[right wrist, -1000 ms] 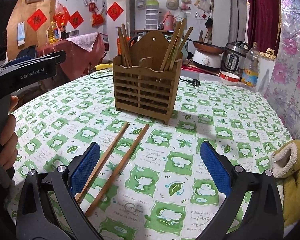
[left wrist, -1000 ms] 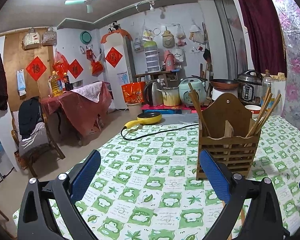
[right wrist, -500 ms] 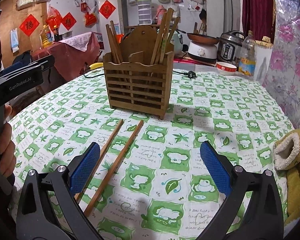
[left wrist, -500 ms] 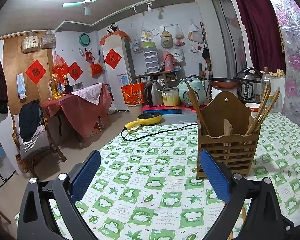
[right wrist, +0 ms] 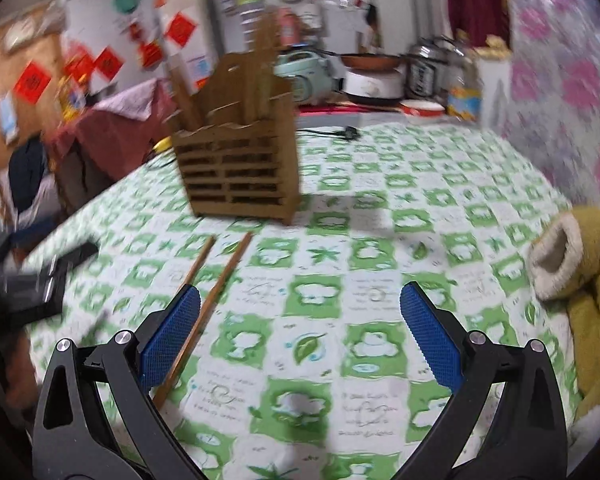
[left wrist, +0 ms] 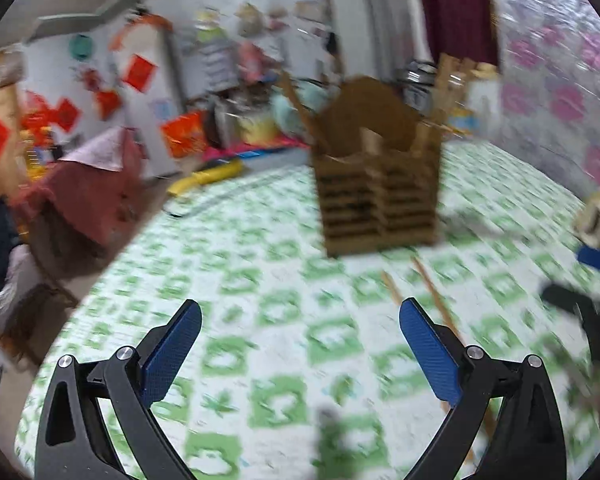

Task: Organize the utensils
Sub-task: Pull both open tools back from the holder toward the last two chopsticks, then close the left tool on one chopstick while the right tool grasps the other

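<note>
A slatted wooden utensil holder [left wrist: 378, 196] [right wrist: 240, 168] stands on the green-and-white tablecloth with several chopsticks upright in it. Two loose wooden chopsticks [right wrist: 216, 288] [left wrist: 432, 296] lie side by side on the cloth in front of it. My right gripper [right wrist: 300, 332] is open and empty, low over the cloth, its left finger [right wrist: 172, 336] over the near ends of the chopsticks. My left gripper [left wrist: 300, 344] is open and empty, with the chopsticks running past its right finger [left wrist: 430, 348]. Both views are motion-blurred.
A yellow fleece sleeve [right wrist: 580, 280] lies at the table's right edge. A black power cord [right wrist: 332, 133] lies behind the holder. Cookers and pots [right wrist: 374, 76] stand on a counter beyond the table. A red-draped table [left wrist: 88, 184] stands off to the left.
Both grippers have swung quickly: the left one has turned right and tilted down toward the chopsticks, and the right one has moved right, so the holder sits further left. Both stay open.
</note>
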`<state>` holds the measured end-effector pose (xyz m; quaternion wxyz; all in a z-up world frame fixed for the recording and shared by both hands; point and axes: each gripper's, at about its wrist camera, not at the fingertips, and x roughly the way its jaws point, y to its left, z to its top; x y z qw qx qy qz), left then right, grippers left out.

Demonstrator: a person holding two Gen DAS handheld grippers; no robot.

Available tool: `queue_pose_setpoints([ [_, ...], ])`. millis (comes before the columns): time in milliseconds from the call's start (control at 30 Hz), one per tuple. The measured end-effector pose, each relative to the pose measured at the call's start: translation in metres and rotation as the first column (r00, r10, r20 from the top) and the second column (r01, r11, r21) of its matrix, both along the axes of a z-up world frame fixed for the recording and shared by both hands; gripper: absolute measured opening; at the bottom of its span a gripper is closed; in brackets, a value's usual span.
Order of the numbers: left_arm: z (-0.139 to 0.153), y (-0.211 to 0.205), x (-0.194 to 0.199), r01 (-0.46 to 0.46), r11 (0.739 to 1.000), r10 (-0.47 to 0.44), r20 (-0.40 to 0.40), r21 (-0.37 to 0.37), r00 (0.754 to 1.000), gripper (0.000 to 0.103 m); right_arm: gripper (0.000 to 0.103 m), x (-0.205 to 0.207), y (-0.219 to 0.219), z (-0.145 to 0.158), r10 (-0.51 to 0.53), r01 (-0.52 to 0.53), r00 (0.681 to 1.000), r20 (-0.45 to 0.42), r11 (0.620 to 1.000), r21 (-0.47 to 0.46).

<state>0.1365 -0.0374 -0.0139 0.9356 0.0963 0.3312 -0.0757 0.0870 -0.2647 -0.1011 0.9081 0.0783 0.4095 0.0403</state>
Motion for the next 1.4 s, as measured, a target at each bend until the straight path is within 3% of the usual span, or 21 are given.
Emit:
queue_pose_setpoints([
  [100,-0.011,-0.008,-0.002,0.121,0.992,-0.124,-0.083,-0.039,0.989,0.097,0.097,0.004,-0.015,-0.004,-0.041,0.042,0.999,-0.027,0.997,0.067],
  [167,-0.021,-0.016,-0.006,0.204,0.978,-0.207,-0.150,-0.037,0.967,0.097,0.097,0.005,-0.021,-0.006,-0.046,0.051,0.998,-0.042,0.992,0.113],
  [400,-0.044,-0.033,-0.034,0.363,0.930,-0.344,-0.217,0.052,0.914,0.097,0.097,0.004,-0.019,-0.005,-0.038,0.042,0.999,-0.038,0.991,0.123],
  [533,-0.055,-0.038,-0.036,0.397,0.914,-0.363,-0.267,0.086,0.893,0.097,0.097,0.003,-0.016,-0.004,-0.026,0.030,0.999,-0.036,0.993,0.118],
  [667,-0.061,-0.039,-0.029,0.366,0.918,-0.313,-0.290,0.152,0.904,0.098,0.097,0.003,-0.015,-0.004,-0.023,0.027,0.999,-0.035,0.993,0.113],
  [800,-0.061,-0.010,-0.011,0.221,0.948,-0.165,-0.243,0.228,0.956,0.098,0.097,0.003,-0.015,-0.004,-0.024,0.029,0.999,-0.040,0.992,0.121],
  [867,-0.057,0.014,0.000,0.158,0.974,-0.111,-0.268,0.161,0.957,0.098,0.097,0.004,-0.015,-0.005,-0.021,0.026,0.999,-0.043,0.992,0.122],
  [967,-0.050,0.035,0.008,0.128,0.991,-0.115,-0.283,0.027,0.952,0.098,0.097,0.003,-0.013,-0.006,-0.011,0.016,0.999,-0.045,0.993,0.120],
  [1100,-0.046,0.029,0.006,0.151,0.987,-0.133,-0.252,0.050,0.958,0.098,0.097,0.001,-0.002,-0.006,0.067,-0.060,0.997,-0.047,0.989,0.132],
  [1200,-0.045,0.028,0.003,0.147,0.986,-0.126,-0.220,0.079,0.967,0.098,0.097,-0.004,0.022,-0.008,0.186,-0.180,0.981,-0.060,0.979,0.101],
  [1400,-0.042,0.042,0.012,0.067,0.998,-0.070,-0.244,-0.021,0.967,0.098,0.097,-0.023,0.065,-0.011,0.392,-0.392,0.915,-0.099,0.920,0.023],
])
